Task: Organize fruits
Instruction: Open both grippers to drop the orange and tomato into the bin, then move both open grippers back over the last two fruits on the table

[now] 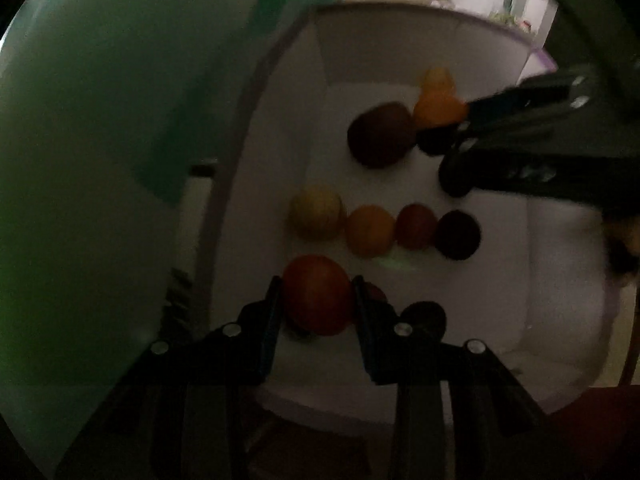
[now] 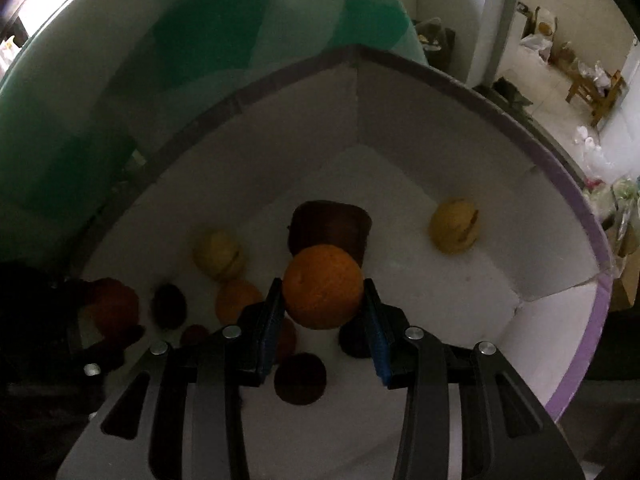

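Several fruits lie inside a white box (image 1: 360,60) with a purple rim. My left gripper (image 1: 316,284) is shut on a red apple (image 1: 316,294) near the box's front. My right gripper (image 2: 323,282) is shut on an orange (image 2: 323,286); it also shows in the left wrist view (image 1: 440,110), held by the right gripper (image 1: 460,128). A large dark brown fruit (image 1: 380,134) lies beside it. A row holds a pale yellow fruit (image 1: 318,212), an orange (image 1: 370,230), a red fruit (image 1: 416,226) and a dark fruit (image 1: 458,234). A yellow fruit (image 2: 454,224) lies at the far right.
A green and white surface (image 1: 100,120) stands left of the box. The box walls (image 2: 560,340) rise around the fruits. A small dark fruit (image 2: 300,378) lies under my right gripper. A wooden chair (image 2: 596,88) stands on the floor beyond.
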The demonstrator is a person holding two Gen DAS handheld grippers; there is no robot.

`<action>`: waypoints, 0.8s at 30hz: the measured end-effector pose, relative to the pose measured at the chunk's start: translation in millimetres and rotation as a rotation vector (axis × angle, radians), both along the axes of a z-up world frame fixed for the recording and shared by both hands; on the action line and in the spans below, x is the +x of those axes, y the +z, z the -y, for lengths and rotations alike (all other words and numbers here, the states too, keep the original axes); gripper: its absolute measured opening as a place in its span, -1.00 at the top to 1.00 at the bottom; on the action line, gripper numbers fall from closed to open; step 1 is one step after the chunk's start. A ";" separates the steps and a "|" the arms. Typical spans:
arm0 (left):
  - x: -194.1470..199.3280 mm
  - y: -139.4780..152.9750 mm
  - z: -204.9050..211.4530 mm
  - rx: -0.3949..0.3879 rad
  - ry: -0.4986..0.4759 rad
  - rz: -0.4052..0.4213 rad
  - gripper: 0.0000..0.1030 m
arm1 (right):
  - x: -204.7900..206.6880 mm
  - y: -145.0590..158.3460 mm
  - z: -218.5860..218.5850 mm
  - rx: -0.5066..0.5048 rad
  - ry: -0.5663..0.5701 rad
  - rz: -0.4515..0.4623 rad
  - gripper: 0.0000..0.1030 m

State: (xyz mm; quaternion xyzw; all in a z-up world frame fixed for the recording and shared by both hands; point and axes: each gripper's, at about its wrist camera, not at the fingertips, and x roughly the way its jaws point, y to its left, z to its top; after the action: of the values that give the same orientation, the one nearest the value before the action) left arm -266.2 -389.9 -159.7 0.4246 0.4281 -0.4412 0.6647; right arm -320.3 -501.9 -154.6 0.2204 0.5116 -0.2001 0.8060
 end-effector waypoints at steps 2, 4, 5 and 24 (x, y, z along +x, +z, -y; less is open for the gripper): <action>0.4 -7.8 0.5 0.016 -0.002 0.000 0.33 | -0.1 -4.7 2.6 0.015 0.000 -0.019 0.22; 0.3 -13.8 -0.9 0.027 -0.004 0.003 0.32 | 1.6 -8.0 3.6 0.030 0.000 -0.031 0.22; -0.2 -15.4 -1.6 0.030 -0.008 0.004 0.31 | 1.5 -8.2 4.3 0.035 -0.002 -0.028 0.22; -59.6 37.8 -25.6 -0.204 -0.208 0.254 -0.64 | -23.9 14.6 28.2 0.083 -0.155 0.050 -0.34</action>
State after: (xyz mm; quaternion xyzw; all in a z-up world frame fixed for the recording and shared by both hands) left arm -325.8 -364.3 -121.9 0.4494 0.2477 -0.4915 0.7037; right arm -344.2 -530.1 -140.0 0.2974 0.4806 -0.2352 0.7907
